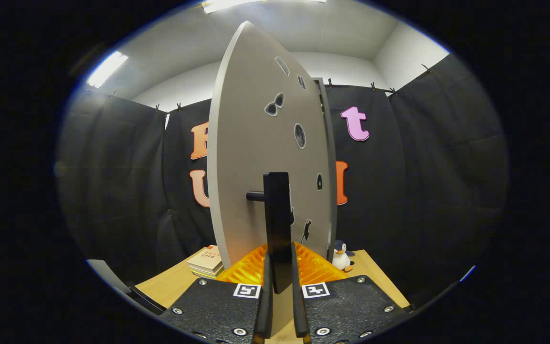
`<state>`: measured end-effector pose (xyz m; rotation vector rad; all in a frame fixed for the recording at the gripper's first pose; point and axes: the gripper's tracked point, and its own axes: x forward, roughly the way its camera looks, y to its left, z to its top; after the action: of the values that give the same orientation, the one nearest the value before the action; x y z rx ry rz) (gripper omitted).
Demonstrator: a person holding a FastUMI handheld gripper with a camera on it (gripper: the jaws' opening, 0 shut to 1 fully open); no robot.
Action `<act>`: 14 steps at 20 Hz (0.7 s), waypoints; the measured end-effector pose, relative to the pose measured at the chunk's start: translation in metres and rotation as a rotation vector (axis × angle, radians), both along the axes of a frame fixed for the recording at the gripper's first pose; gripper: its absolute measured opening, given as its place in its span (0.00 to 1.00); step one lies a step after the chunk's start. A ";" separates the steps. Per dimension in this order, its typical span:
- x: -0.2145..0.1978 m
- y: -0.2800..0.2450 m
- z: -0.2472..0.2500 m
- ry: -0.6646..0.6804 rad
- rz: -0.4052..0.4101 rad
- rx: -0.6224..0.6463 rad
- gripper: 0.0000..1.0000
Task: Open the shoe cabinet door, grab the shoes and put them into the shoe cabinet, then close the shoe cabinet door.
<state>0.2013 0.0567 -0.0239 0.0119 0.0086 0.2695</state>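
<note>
Your claw (pixel 280 286) is closed on the black bar handle (pixel 277 224) of the shoe cabinet door (pixel 251 157), with both fingers pressing its lower end from either side. The handle stands upright directly ahead of the claw, joined to the door by a short black peg on its left. The grey door rises tall above the claw and stands swung out, so you see its face at a slant, with its free edge to the left of the claw and its hinged edge to the right, beyond the handle. Small dark animal-shaped cutouts dot the door's face. The cabinet's inside cannot be seen from here, and no shoes can be made out. Just beyond the fingers, at the foot of the door, lies an orange ribbed surface (pixel 313 267). The wooden counter (pixel 170 286) spreads below, with open room to the left of the claw up to a stack of books (pixel 206 262) near the door's free edge. To the right, past the door, a small penguin toy (pixel 341 255) stands on the counter.
</note>
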 end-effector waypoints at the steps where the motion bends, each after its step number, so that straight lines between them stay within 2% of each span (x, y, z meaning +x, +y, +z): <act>1: -0.001 -0.009 0.001 -0.002 -0.015 -0.005 0.17; 11: -0.012 -0.098 0.003 -0.009 -0.165 0.015 0.14; 14: -0.016 -0.112 0.002 -0.009 -0.179 0.010 0.14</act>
<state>0.1853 -0.0549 -0.0219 0.0215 -0.0031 0.0905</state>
